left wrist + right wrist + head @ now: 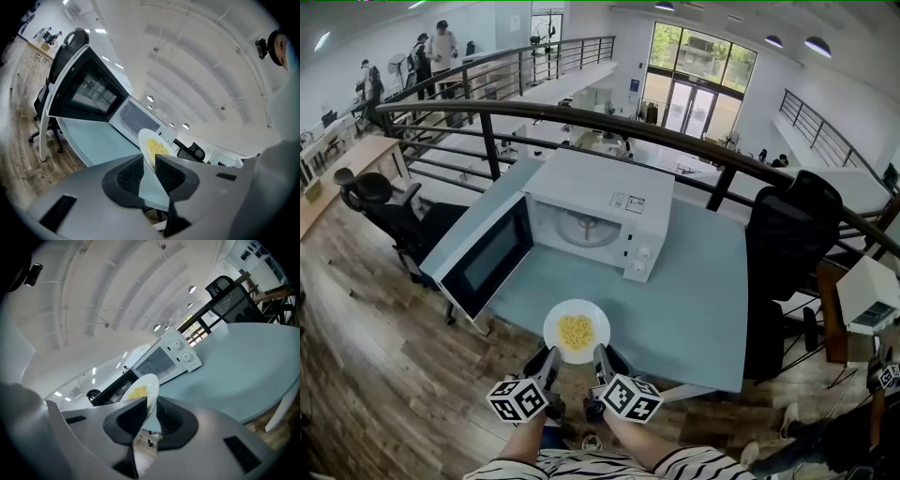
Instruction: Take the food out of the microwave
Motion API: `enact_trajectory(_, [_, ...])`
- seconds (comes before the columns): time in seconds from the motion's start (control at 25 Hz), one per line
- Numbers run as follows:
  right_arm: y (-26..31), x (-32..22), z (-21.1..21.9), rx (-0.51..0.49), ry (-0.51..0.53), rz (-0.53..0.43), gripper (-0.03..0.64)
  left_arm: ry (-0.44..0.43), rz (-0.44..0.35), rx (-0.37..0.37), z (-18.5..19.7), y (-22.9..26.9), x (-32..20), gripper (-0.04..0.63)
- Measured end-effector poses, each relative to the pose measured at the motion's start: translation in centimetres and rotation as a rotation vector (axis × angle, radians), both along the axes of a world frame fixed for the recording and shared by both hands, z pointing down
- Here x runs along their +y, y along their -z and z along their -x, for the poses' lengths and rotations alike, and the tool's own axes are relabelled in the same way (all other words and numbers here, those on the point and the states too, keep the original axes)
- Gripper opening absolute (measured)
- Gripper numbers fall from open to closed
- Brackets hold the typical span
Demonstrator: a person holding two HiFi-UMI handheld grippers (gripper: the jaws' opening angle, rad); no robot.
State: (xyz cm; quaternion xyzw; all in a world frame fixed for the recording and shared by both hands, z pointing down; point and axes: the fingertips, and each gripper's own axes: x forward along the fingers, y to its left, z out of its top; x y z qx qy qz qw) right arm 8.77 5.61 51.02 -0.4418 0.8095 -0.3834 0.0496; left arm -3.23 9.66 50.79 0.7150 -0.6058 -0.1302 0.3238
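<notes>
A white plate (577, 330) of yellow food lies low over the front part of the light blue table (694, 300), in front of the white microwave (600, 202). The microwave's door (483, 253) hangs open to the left, and its cavity shows only the glass turntable. My left gripper (551, 356) is shut on the plate's near left rim, and my right gripper (600, 356) on its near right rim. In the left gripper view the plate (154, 145) runs edge-on between the pads of the gripper (149, 166). The right gripper view shows the plate (143, 389) clamped in the gripper (152, 411) the same way.
A black office chair (787, 234) stands at the table's right side and another (384, 202) to the left behind the open door. A dark railing (581, 117) runs behind the table. Wooden floor lies below the table's front edge.
</notes>
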Motion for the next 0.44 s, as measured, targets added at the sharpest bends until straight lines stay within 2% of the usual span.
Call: enact_trajectory(0.44, [0.27, 0.4, 0.21, 0.0, 0.001, 0.001, 0.069, 0.003, -0.004, 0.004, 0.17, 0.22, 0.54, 0.087])
